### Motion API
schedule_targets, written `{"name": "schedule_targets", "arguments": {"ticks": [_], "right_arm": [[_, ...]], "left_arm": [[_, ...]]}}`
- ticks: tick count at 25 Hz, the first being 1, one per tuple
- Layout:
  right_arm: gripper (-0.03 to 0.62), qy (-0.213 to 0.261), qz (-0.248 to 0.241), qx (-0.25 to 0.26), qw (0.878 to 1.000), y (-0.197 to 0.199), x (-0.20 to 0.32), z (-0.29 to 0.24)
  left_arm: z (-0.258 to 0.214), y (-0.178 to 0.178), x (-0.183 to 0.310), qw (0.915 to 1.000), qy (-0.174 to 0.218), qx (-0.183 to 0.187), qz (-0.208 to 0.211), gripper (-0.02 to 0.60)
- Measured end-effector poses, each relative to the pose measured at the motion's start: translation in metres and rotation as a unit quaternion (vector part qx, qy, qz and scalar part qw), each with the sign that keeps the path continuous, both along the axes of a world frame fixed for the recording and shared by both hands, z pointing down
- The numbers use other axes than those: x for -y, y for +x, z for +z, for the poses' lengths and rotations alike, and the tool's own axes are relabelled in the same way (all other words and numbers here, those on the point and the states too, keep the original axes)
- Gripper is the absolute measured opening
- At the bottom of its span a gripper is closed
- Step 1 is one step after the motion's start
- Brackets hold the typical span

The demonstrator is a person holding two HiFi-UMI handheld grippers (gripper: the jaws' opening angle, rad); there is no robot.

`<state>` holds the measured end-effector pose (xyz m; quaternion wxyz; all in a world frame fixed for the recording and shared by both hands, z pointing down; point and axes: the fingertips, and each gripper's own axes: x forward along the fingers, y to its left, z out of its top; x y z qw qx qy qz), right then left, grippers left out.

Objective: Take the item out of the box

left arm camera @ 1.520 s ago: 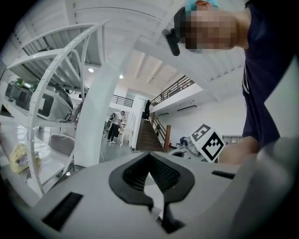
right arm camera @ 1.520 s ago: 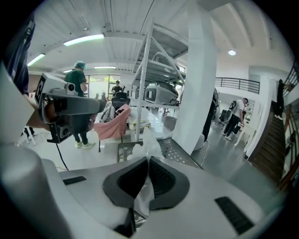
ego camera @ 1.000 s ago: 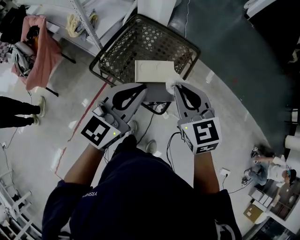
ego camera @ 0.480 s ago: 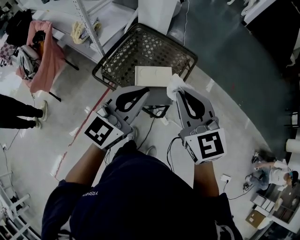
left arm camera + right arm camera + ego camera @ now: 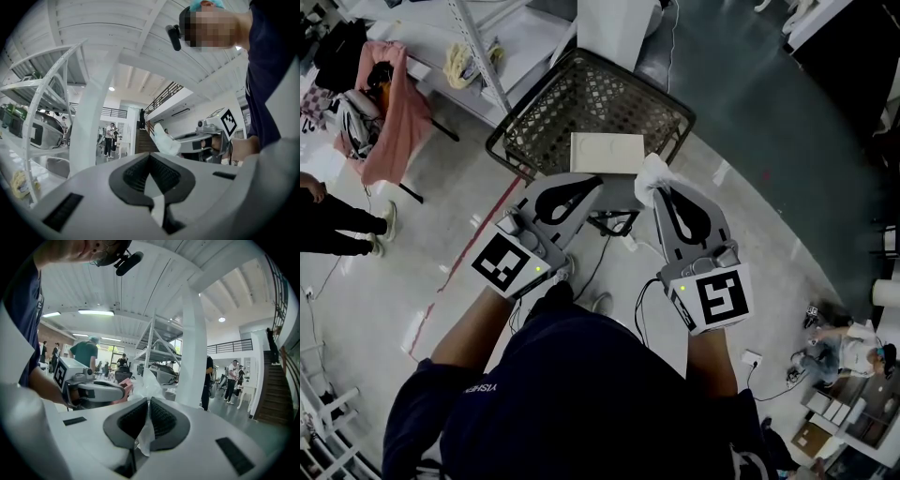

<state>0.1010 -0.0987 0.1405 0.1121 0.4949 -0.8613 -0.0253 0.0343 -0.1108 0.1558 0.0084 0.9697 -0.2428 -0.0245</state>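
Note:
A flat white box [image 5: 607, 152] lies at the near rim of a dark wire basket [image 5: 581, 94]. My right gripper [image 5: 655, 188] hovers just right of the box's near corner, shut on a crumpled white wrapper-like item [image 5: 651, 172]. In the right gripper view the item [image 5: 148, 380] sticks up from between the closed pads [image 5: 161, 416]. My left gripper [image 5: 597, 183] is at the box's near edge, jaws together, and I see nothing sticking out of them [image 5: 150, 157]. The left gripper view shows the white item [image 5: 166, 143] off to the right.
A grey stand with cables [image 5: 614, 220] sits below the box. White shelving [image 5: 478, 47] and a pink cloth [image 5: 389, 103] are at the left. A person's legs [image 5: 337, 220] stand at the left edge. More boxes [image 5: 811, 427] lie at the lower right.
My right gripper has drifted slightly right and nearer to me with the white item still in it. The left gripper has barely moved. The person at the left has shifted.

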Motion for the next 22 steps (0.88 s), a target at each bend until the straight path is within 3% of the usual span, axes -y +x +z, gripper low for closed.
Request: {"name": "schedule_targets", "arguments": {"ticks": [22], "right_arm": [[0.028, -0.005, -0.009, -0.01, 1.0, -0.0023, -0.0002, 0.0052]], "left_arm": [[-0.0011, 0.0038, 0.0008, 1.0, 0.006, -0.007, 0.0, 0.006]]}}
